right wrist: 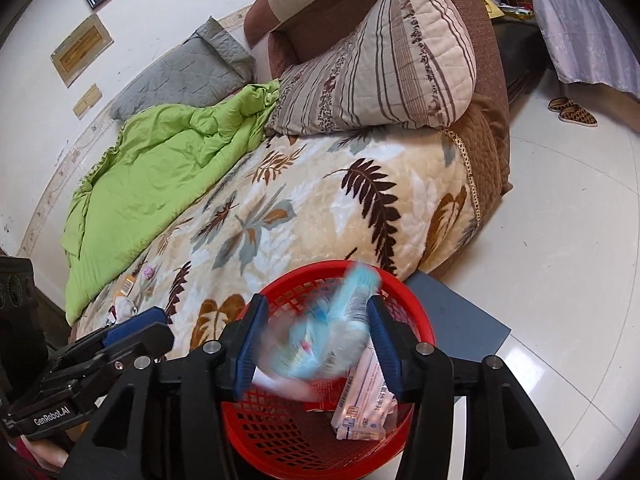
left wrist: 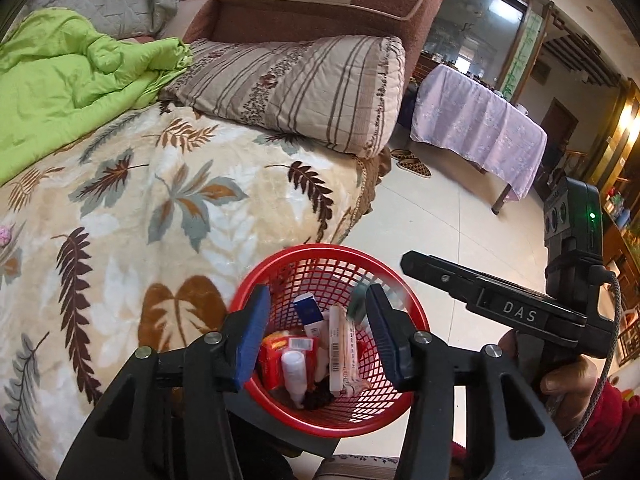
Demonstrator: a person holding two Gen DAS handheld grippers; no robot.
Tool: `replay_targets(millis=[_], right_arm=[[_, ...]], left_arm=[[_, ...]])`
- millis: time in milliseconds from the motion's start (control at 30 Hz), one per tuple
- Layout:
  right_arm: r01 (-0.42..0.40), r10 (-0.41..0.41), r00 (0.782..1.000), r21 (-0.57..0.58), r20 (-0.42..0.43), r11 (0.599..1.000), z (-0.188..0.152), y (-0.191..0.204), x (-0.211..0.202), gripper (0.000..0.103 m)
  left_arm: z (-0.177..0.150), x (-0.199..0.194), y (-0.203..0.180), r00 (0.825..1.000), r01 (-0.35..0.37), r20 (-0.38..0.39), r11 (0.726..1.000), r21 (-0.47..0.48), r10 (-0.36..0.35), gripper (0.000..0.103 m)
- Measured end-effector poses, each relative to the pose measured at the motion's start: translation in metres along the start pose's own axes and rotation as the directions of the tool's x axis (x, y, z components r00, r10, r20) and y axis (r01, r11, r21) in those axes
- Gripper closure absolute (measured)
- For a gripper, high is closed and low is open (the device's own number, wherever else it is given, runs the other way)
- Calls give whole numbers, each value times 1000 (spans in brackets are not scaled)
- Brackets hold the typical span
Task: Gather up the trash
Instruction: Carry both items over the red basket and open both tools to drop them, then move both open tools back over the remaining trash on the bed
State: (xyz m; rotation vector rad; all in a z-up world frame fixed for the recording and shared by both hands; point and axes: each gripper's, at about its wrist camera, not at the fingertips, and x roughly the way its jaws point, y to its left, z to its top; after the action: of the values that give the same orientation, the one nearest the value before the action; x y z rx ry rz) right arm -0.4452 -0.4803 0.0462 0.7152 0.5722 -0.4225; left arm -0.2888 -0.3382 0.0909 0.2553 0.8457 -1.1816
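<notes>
A red mesh basket (left wrist: 394, 396) (right wrist: 280, 432) stands below both grippers, at the edge of a leaf-patterned bed. It holds a red box (left wrist: 274, 354), a white bottle (left wrist: 294, 368), a blue-and-white carton (left wrist: 308, 312) and long strip packets (right wrist: 360, 404). My left gripper (left wrist: 318, 328) hangs open over it, with a small blurred teal scrap (left wrist: 356, 300) loose beside its right pad. My right gripper (right wrist: 316, 340) is open too. A blurred light-blue packet (right wrist: 332, 328) lies loose between its pads above the basket. Each gripper shows in the other's view: the right gripper (left wrist: 416, 264) and the left gripper (right wrist: 132, 328).
Small bits of litter (right wrist: 128, 284) lie on the leaf blanket (right wrist: 320, 200) near a green quilt (right wrist: 160, 168). A striped pillow (left wrist: 300, 88) leans on the brown sofa arm. The basket rests on a grey board (right wrist: 460, 316). Tiled floor, slippers (right wrist: 572, 114) and a lilac-covered table (left wrist: 480, 128) are to the right.
</notes>
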Motion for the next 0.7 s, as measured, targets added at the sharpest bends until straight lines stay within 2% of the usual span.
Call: replay_targets(millis=[100,367,700], right_arm=[[5,-5,1000,-13,6,1000,2,3,-2,47],[7,-7,1000,-46,-5,999,2,22,3,47],[-35,34,999,-138,-11,990,-3,64,6,47]], left_arm=[[-1,-6,8,1000,-2,8,1000,-21,2,53],[-8,-27,17,998,-37,43,999,-9,37,43],[-15,-56,40,994,-74,83,996,-42,78,39]])
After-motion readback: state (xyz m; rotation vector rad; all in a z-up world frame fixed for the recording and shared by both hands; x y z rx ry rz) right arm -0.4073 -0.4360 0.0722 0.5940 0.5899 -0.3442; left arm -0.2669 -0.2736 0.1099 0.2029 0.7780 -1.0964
